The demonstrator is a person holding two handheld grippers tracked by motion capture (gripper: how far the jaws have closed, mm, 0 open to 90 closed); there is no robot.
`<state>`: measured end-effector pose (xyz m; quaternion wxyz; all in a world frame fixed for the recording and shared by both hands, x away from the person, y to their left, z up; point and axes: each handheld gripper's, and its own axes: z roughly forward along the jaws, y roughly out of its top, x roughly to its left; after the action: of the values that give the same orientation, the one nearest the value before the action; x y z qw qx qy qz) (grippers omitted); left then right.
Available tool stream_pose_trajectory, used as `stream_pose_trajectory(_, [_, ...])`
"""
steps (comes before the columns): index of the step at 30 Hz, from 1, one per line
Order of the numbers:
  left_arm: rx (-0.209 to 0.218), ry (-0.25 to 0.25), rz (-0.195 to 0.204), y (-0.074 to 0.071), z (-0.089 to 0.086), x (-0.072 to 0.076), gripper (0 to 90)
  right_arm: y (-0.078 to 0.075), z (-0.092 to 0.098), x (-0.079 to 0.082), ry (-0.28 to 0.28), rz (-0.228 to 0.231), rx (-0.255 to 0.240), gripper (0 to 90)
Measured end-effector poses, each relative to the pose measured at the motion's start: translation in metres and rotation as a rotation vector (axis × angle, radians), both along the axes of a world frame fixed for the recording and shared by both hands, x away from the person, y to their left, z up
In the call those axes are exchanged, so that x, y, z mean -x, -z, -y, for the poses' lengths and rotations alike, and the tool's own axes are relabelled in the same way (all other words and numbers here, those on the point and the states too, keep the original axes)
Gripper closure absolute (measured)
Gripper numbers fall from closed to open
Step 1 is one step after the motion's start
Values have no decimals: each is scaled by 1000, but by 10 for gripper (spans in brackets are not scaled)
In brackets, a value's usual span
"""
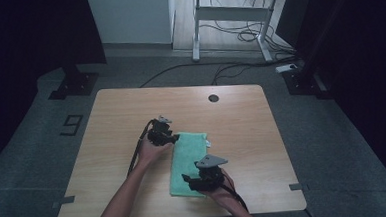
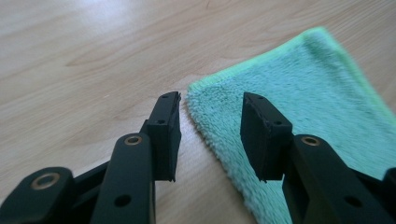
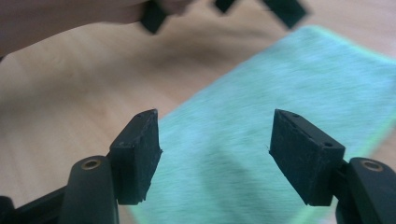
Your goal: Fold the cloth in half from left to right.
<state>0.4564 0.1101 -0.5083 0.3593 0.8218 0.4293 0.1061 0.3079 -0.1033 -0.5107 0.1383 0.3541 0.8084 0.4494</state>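
A green cloth (image 1: 189, 163) lies flat and folded into a long strip on the bench (image 1: 242, 131), a little toward the near edge from the middle, its length running from near edge toward far edge. Its pile is fluffy, with a brighter green hem along the border (best seen in the left gripper view (image 2: 299, 121)).

The left gripper (image 1: 172, 138) sits at the cloth's far left corner. Its jaws are spread, and that corner lies just beyond and between the tips, with no pad pressing on it; bare wood shows under the left-hand jaw. The person's left hand (image 1: 150, 152) holds the gripper from the near side, forearm reaching in from the near edge.

The right gripper (image 1: 187, 180) hangs over the cloth's near end, close to the near edge of the bench, carried by the right hand (image 1: 224, 189). Its jaws stand wide apart with nothing pinched; the cloth (image 3: 261, 130) spreads beneath and beyond them, blurred. The left gripper's jaws show, blurred, at the top of that view.
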Motion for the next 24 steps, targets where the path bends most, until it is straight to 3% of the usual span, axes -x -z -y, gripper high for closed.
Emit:
stream_pose_trajectory(8, [10,60,78,-19,-10,17,523,-2,21,-29,59,17,-15,336])
stream_pose_trajectory(15, [33,69,91,-25,-16,25,484,-5,28,-45,97,32,-19,325])
stream_pose_trajectory(24, [43,58,80,-22,-20,24,469,-4,30,-62,123,37,-9,325])
